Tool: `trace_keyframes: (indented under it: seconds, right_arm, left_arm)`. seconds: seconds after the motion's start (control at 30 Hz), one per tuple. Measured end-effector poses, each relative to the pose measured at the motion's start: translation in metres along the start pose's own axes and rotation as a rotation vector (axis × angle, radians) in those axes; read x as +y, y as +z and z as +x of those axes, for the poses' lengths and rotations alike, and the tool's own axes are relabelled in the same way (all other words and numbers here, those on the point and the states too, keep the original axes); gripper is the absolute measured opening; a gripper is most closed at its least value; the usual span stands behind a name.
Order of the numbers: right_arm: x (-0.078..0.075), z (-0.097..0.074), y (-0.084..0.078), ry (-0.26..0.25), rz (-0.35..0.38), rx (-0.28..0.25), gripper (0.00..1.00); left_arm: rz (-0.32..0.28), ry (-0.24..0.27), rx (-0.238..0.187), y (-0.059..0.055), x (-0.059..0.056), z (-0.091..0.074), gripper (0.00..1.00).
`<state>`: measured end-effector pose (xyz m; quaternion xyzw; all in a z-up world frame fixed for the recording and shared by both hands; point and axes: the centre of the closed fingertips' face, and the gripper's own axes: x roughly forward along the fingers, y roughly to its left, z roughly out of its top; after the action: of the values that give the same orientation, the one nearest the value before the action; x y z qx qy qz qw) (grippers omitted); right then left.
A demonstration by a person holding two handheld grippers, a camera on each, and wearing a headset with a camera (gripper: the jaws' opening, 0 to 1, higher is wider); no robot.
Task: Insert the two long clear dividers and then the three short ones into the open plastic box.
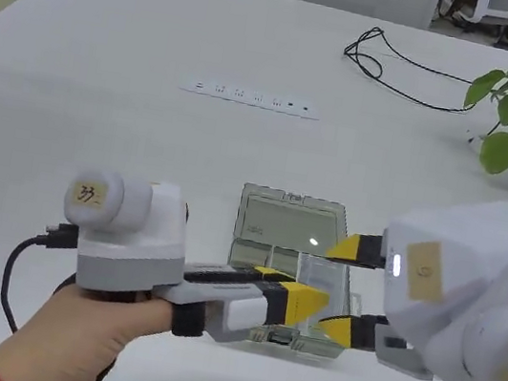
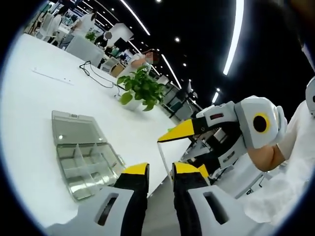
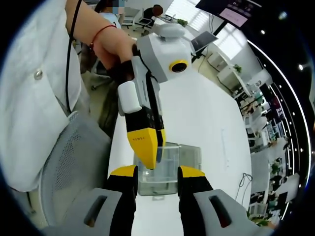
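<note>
The left claw [image 1: 303,297] is clenched on the edge of a clear divider [image 2: 161,155], holding it over the near side of the open box [image 1: 288,217]. The box lies on the bench [image 1: 148,125] with its lid flat behind it. The right claw [image 1: 340,289] is released and grips nothing, its jaws spread wide to either side of the left claw's tip.
</note>
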<state>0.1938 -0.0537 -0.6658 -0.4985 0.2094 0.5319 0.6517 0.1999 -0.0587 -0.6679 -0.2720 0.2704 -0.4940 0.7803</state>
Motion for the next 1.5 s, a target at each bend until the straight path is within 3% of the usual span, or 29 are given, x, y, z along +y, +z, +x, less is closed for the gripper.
trace_keyframes:
  seconds: [0.3,0.87,1.0,1.1,1.23,1.33,1.43,1.5]
  right_arm:
    - [-0.001,-0.003,0.0,-0.006,-0.012,0.008,0.33]
    - [0.0,-0.005,0.002,-0.014,-0.042,0.004,0.34]
    - [-0.001,-0.006,0.002,-0.006,-0.036,0.0,0.33]
    - [-0.006,-0.012,0.001,0.001,-0.02,-0.015,0.34]
    - [-0.01,-0.019,0.006,0.046,0.081,-0.091,0.34]
    - [-0.01,-0.025,0.004,0.111,0.112,-0.12,0.31]
    - [-0.01,-0.028,0.006,0.176,0.16,-0.166,0.28]
    - [-0.005,-0.03,0.009,0.252,0.208,-0.211,0.25]
  left_arm:
    - [-0.013,-0.032,0.004,0.0,-0.007,0.002,0.01]
    - [-0.052,-0.031,-0.019,0.0,-0.009,0.0,0.0]
    - [-0.036,-0.036,-0.013,-0.001,-0.01,-0.001,0.0]
    - [0.013,-0.026,-0.002,-0.001,-0.007,-0.002,0.0]
    - [0.108,-0.034,0.018,-0.003,-0.006,-0.004,0.0]
    - [0.245,-0.055,0.046,-0.006,-0.01,-0.006,0.0]
    - [0.34,-0.088,0.079,-0.01,-0.016,-0.008,0.0]
    - [0.413,-0.128,0.091,-0.013,-0.023,-0.009,0.0]
